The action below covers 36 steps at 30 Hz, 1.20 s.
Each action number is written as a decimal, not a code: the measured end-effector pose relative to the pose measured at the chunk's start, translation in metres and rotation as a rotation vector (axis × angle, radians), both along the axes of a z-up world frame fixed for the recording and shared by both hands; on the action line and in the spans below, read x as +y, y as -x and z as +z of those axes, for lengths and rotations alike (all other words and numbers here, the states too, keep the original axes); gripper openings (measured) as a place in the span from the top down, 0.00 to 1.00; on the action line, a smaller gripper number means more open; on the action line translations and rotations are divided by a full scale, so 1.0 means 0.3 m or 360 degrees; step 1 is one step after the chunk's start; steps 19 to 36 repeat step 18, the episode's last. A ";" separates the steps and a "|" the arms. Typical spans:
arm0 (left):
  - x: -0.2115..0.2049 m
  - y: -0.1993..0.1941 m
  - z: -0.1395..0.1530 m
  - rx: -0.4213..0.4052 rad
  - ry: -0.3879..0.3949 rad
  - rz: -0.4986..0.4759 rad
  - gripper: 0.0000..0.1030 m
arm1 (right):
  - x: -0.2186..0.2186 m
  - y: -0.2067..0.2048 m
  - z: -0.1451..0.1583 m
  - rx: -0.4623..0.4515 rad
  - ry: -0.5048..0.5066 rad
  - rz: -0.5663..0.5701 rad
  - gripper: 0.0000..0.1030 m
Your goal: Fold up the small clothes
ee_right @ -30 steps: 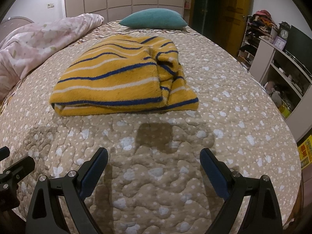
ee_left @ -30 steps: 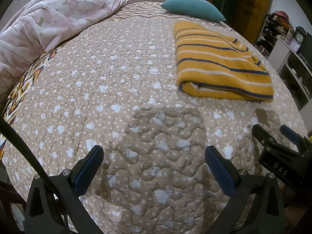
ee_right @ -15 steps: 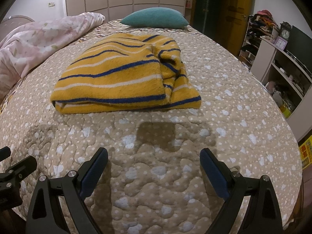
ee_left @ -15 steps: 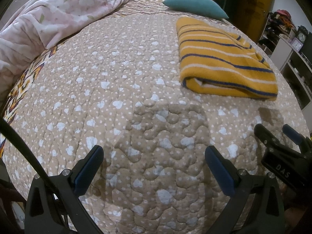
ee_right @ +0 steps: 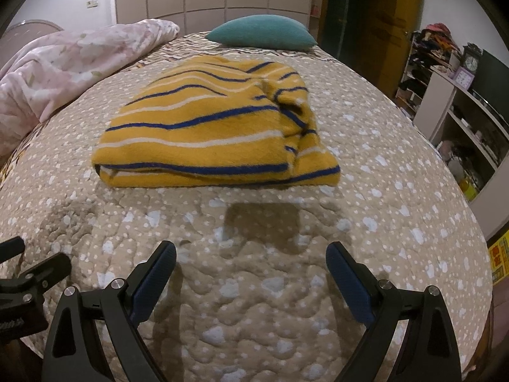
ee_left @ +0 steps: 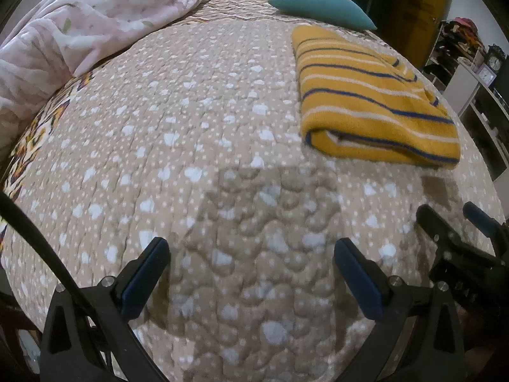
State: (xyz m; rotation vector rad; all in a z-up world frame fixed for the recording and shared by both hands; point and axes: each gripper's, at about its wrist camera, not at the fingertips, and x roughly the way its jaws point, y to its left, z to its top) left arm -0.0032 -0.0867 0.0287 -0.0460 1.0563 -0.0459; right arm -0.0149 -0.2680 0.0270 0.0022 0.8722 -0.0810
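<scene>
A yellow garment with blue and white stripes (ee_right: 210, 130) lies folded flat on the bed's beige quilt (ee_right: 254, 286). In the left wrist view the garment (ee_left: 369, 98) is at the upper right. My left gripper (ee_left: 251, 273) is open and empty, low over the quilt, left of and nearer than the garment. My right gripper (ee_right: 251, 270) is open and empty, hovering just in front of the garment's near edge. The right gripper shows at the right edge of the left wrist view (ee_left: 461, 242); the left gripper shows at the left edge of the right wrist view (ee_right: 31, 273).
A pink floral duvet (ee_left: 79, 31) is bunched along the bed's left side. A teal pillow (ee_right: 264, 33) lies at the head of the bed. White shelves with clutter (ee_right: 461, 111) stand to the right of the bed, past its right edge.
Both grippers have edged slightly back and down from the garment, so it sits a little lower in each view. The garment itself has not moved. Both stay open.
</scene>
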 end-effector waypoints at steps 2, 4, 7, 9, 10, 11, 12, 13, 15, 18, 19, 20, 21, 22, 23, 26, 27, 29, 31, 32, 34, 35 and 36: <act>-0.001 -0.016 0.002 -0.0015 -0.0007 -0.0012 0.00 | 0.014 -0.015 0.007 0.0000 0.0007 0.0023 0.06; -0.004 -0.029 0.001 -0.0019 -0.0014 -0.0030 0.00 | 0.024 -0.032 0.017 -0.0004 0.0014 0.0040 0.06; -0.003 -0.053 -0.001 -0.0016 -0.0018 -0.0046 0.00 | 0.040 -0.054 0.030 -0.0011 0.0020 0.0064 0.06; 0.000 -0.068 0.002 -0.0017 -0.0010 -0.0057 0.00 | 0.052 -0.067 0.038 -0.0015 0.0026 0.0080 0.06; 0.004 -0.078 0.005 -0.0019 -0.0003 -0.0061 0.00 | 0.058 -0.073 0.042 -0.0016 0.0029 0.0088 0.06; 0.007 -0.085 0.007 -0.0019 0.0003 -0.0062 0.01 | 0.062 -0.078 0.045 -0.0017 0.0028 0.0093 0.06; 0.010 -0.093 0.008 -0.0016 0.0010 -0.0064 0.02 | 0.065 -0.084 0.047 -0.0016 0.0024 0.0098 0.06; 0.014 -0.102 0.008 -0.0009 0.0019 -0.0065 0.02 | 0.067 -0.090 0.048 -0.0015 0.0019 0.0101 0.06; 0.028 -0.116 0.008 0.0000 0.0026 -0.0055 0.02 | 0.065 -0.102 0.046 -0.0014 0.0018 0.0100 0.06; 0.103 -0.153 0.023 0.0011 0.0056 0.0003 0.02 | 0.033 -0.110 0.054 -0.0041 0.0023 0.0067 0.06; 0.103 -0.153 0.023 0.0011 0.0056 0.0003 0.02 | 0.033 -0.110 0.054 -0.0041 0.0023 0.0067 0.06; 0.103 -0.153 0.023 0.0011 0.0056 0.0003 0.02 | 0.033 -0.110 0.054 -0.0041 0.0023 0.0067 0.06; 0.103 -0.153 0.023 0.0011 0.0056 0.0003 0.02 | 0.033 -0.110 0.054 -0.0041 0.0023 0.0067 0.06; 0.103 -0.153 0.023 0.0011 0.0056 0.0003 0.02 | 0.033 -0.110 0.054 -0.0041 0.0023 0.0067 0.06; 0.103 -0.153 0.023 0.0011 0.0056 0.0003 0.02 | 0.033 -0.110 0.054 -0.0041 0.0023 0.0067 0.06; 0.103 -0.153 0.023 0.0011 0.0056 0.0003 0.02 | 0.033 -0.110 0.054 -0.0041 0.0023 0.0067 0.06; 0.103 -0.153 0.023 0.0011 0.0056 0.0003 0.02 | 0.033 -0.110 0.054 -0.0041 0.0023 0.0067 0.06; 0.103 -0.153 0.023 0.0011 0.0056 0.0003 0.02 | 0.033 -0.110 0.054 -0.0041 0.0023 0.0067 0.06; 0.103 -0.153 0.023 0.0011 0.0056 0.0003 0.02 | 0.033 -0.110 0.054 -0.0041 0.0023 0.0067 0.06; 0.103 -0.153 0.023 0.0011 0.0056 0.0003 0.02 | 0.033 -0.110 0.054 -0.0041 0.0023 0.0067 0.06; 0.103 -0.153 0.023 0.0011 0.0056 0.0003 0.02 | 0.033 -0.110 0.054 -0.0041 0.0023 0.0067 0.06; 0.103 -0.153 0.023 0.0011 0.0056 0.0003 0.02 | 0.033 -0.110 0.054 -0.0041 0.0023 0.0067 0.06; 0.103 -0.153 0.023 0.0011 0.0056 0.0003 0.02 | 0.033 -0.110 0.054 -0.0041 0.0023 0.0067 0.06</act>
